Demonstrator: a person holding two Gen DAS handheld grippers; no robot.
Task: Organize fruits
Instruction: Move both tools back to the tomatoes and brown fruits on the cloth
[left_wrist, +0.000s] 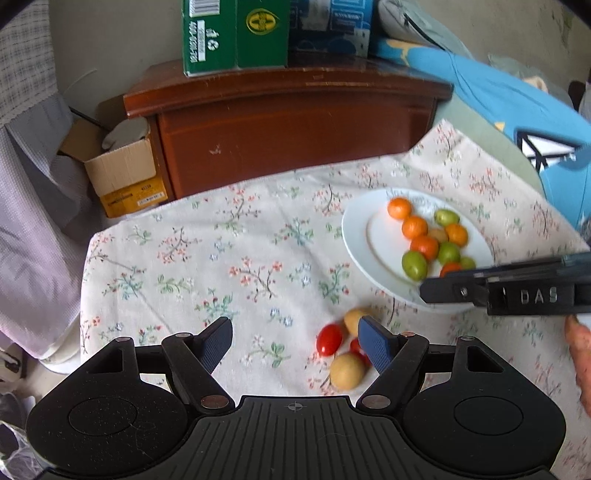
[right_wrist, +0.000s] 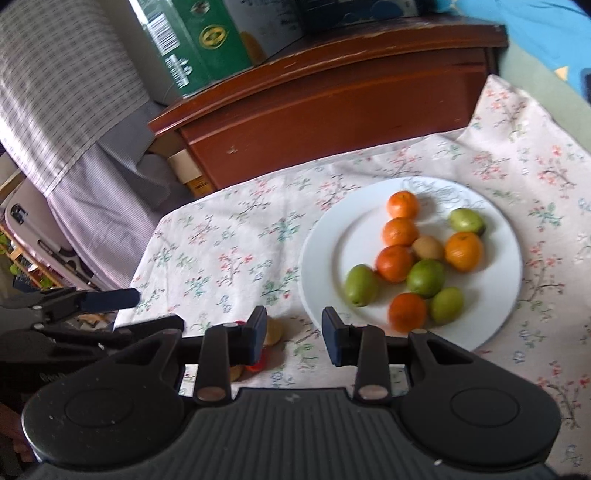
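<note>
Both grippers are spread and empty. The left gripper (left_wrist: 295, 341) hovers beside four loose fruits on the floral cloth (left_wrist: 221, 258). Nearest, the red cherry tomato (left_wrist: 329, 339) lies with its long axis running away from the camera, though blur hinders certainty. Probably the next step is straddling it across its short width, then carrying it to the white plate (left_wrist: 356, 236). The right gripper (right_wrist: 294, 334) waits at the plate's near rim.

— What sits around the wooden cabinet (left_wrist: 288, 122)?
— A green carton (left_wrist: 221, 33) stands on top of it. Left of it I see an open cardboard box (left_wrist: 122, 166), holding maybe a pale cloth. In front spreads the floral tablecloth (left_wrist: 207, 258).
</note>
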